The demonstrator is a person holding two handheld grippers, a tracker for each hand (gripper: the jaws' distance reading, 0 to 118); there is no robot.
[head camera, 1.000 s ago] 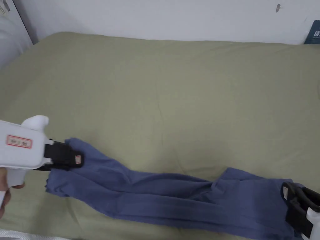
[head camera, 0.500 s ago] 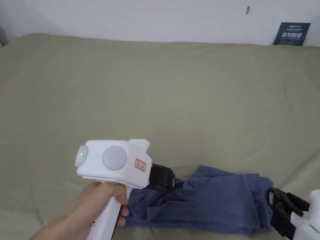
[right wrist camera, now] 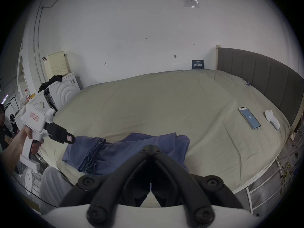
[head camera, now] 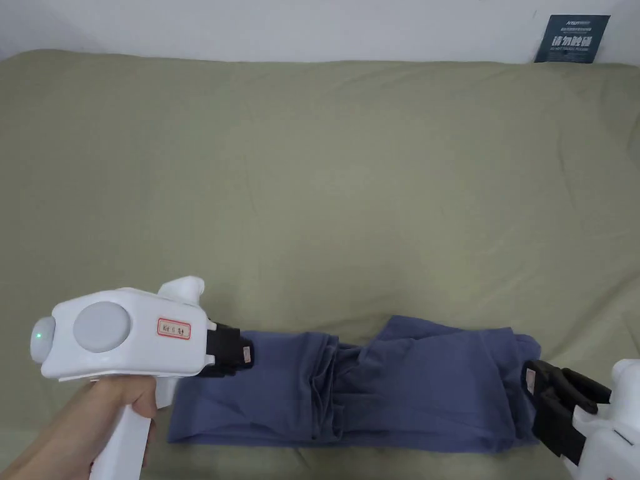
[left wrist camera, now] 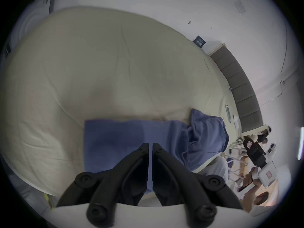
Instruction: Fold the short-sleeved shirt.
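The blue short-sleeved shirt (head camera: 406, 394) lies as a folded strip along the near edge of the bed, with a bunched ridge across its middle. It also shows flat under the left gripper view (left wrist camera: 115, 136) and in the right gripper view (right wrist camera: 115, 151). My left gripper (head camera: 245, 355) hovers over the shirt's left end with its jaws together (left wrist camera: 150, 144) and no cloth seen pinched; the right gripper view shows it (right wrist camera: 71, 138) just above the cloth. My right gripper (head camera: 530, 380) is by the shirt's right end, jaws closed (right wrist camera: 150, 145), and apart from the cloth (left wrist camera: 247, 143).
The olive sheet (head camera: 312, 187) covers the bed, which is bare beyond the shirt. A phone (right wrist camera: 249, 118) and a small white object (right wrist camera: 272, 118) lie far right near the grey headboard (right wrist camera: 263, 77). A dark sign (head camera: 572, 39) leans on the wall. Washing machines (right wrist camera: 64, 91) stand left.
The shirt went from a long stretched strip to a shorter folded one with a ridge mid-way. The left gripper carried the left end rightward, then came back to the new left end.
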